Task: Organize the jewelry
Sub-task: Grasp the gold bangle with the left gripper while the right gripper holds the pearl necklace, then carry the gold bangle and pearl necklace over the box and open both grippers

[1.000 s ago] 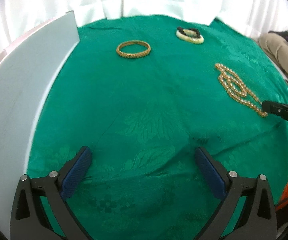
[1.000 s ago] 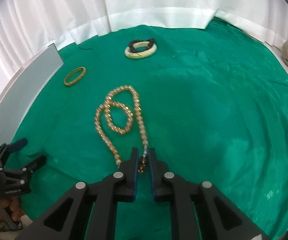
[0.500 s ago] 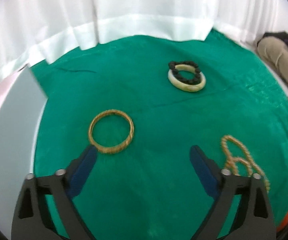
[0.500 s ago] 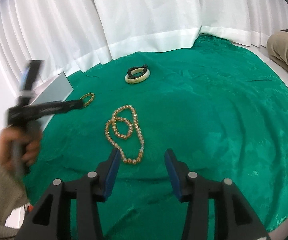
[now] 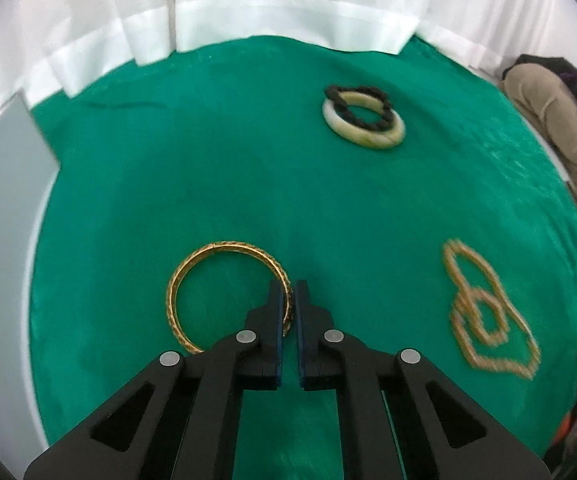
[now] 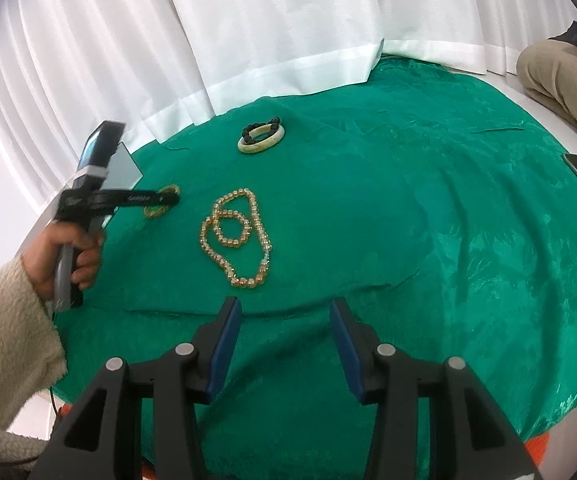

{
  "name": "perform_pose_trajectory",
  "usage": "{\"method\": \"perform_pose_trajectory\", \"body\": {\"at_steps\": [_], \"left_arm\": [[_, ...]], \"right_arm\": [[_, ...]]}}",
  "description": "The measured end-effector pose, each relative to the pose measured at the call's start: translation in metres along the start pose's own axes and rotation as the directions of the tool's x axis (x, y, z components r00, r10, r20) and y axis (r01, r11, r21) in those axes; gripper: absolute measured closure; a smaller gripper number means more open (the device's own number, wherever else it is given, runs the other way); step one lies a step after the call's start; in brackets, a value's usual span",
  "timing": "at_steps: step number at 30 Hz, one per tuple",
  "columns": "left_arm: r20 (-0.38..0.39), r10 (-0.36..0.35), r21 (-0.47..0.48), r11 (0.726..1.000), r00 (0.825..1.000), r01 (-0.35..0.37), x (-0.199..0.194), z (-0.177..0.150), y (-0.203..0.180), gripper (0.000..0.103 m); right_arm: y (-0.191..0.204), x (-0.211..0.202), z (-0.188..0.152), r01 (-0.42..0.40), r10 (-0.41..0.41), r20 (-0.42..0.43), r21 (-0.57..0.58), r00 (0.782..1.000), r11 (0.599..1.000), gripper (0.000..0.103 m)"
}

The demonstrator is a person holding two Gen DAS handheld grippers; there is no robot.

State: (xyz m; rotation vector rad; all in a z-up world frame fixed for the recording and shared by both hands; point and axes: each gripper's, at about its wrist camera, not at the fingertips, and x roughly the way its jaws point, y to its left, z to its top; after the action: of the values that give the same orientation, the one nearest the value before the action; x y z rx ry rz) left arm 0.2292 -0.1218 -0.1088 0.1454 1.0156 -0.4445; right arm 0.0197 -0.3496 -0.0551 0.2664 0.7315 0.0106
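- Four pieces are in view on the green cloth (image 5: 328, 208), none grouped into a container that you can see: gold bangle (image 5: 192, 276), white bangle (image 5: 364, 134) with a black bead bracelet (image 5: 358, 110) lying on it, and an amber bead necklace (image 6: 234, 236).
- Your left hand-held gripper (image 5: 287, 294) is clamped on the right side of the gold bangle's rim, one finger inside the ring and one outside. The bangle looks flat on the cloth, not lifted as far as I can tell.
- Your right hand-held gripper (image 6: 286, 316) is spread wide and empty, just short of the necklace's near end.
- Necklace lies loose in coiled loops mid-cloth, touching neither gripper.
- White bangle and black bracelet sit stacked at the far side, near the curtain (image 6: 248, 40), well apart from the rest.
- Grey panel (image 5: 4, 184) at the left edge; can't tell whether it's a box or tray.
- Estimate: early. One grasp made, nothing visibly sorted; the bangle move and the other three pieces are left.
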Motion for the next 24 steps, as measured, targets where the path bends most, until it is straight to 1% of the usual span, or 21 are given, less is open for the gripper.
{"method": "perform_pose_trajectory", "body": {"at_steps": [4,7,9,11,12,13,14,16,17,18,19,20,22,24], "left_arm": [[-0.025,-0.029,-0.007,1.000,0.999,0.029,-0.027,-0.042,-0.012,0.100],[-0.038,-0.045,-0.001,0.999,0.998,0.045,-0.040,-0.061,-0.016,0.099],[-0.034,-0.026,0.024,0.999,0.999,0.027,-0.044,-0.068,-0.020,0.097],[-0.025,0.013,0.064,0.998,1.000,-0.012,-0.045,-0.072,-0.025,0.086],[-0.018,0.031,0.075,0.997,0.999,-0.029,-0.046,-0.073,-0.027,0.075],[-0.013,0.047,0.077,0.996,0.999,-0.046,-0.047,-0.074,-0.027,0.066],[-0.011,0.052,0.074,0.996,0.999,-0.051,-0.048,-0.075,-0.025,0.066],[-0.011,0.047,0.057,0.997,0.999,-0.046,-0.048,-0.077,-0.023,0.067],[-0.009,0.046,0.052,0.998,0.999,-0.046,-0.048,-0.077,-0.023,0.068],[-0.008,0.050,0.050,0.997,0.999,-0.050,-0.048,-0.077,-0.023,0.075],[-0.006,0.054,0.051,0.997,0.999,-0.053,-0.049,-0.079,-0.023,0.088],[-0.007,0.045,0.048,0.998,0.999,-0.044,-0.050,-0.080,-0.022,0.095],[-0.006,0.034,0.037,0.999,0.999,-0.034,-0.050,-0.082,-0.022,0.099],[-0.002,0.021,0.019,1.000,1.000,-0.021,-0.051,-0.084,-0.018,0.100]], "right_arm": [[0.000,-0.001,-0.001,-0.003,0.003,0.000,0.001,1.000,1.000,0.056],[0.002,0.000,-0.002,-0.002,0.002,-0.005,-0.004,1.000,1.000,0.056],[0.003,0.002,-0.002,-0.007,0.007,-0.016,-0.003,1.000,1.000,0.056],[0.005,0.004,0.002,-0.013,0.012,-0.029,-0.006,1.000,1.000,0.056],[0.005,0.005,0.006,-0.020,0.020,-0.037,-0.011,0.999,1.000,0.056],[0.006,0.007,0.013,-0.030,0.029,-0.052,-0.020,0.998,0.999,0.056],[0.007,0.009,0.018,-0.036,0.034,-0.064,-0.027,0.997,0.999,0.056],[0.009,0.018,0.030,-0.036,0.031,-0.098,-0.048,0.995,0.998,0.051],[0.011,0.025,0.038,-0.037,0.029,-0.114,-0.063,0.993,0.997,0.051],[0.014,0.033,0.045,-0.031,0.022,-0.124,-0.077,0.992,0.997,0.051],[0.017,0.041,0.051,-0.032,0.019,-0.137,-0.092,0.990,0.995,0.051],[0.021,0.053,0.058,-0.043,0.025,-0.159,-0.108,0.987,0.993,0.051],[0.032,0.076,0.068,-0.059,0.033,-0.197,-0.126,0.980,0.990,0.051],[0.045,0.099,0.074,-0.092,0.054,-0.233,-0.156,0.971,0.983,0.051]]}}
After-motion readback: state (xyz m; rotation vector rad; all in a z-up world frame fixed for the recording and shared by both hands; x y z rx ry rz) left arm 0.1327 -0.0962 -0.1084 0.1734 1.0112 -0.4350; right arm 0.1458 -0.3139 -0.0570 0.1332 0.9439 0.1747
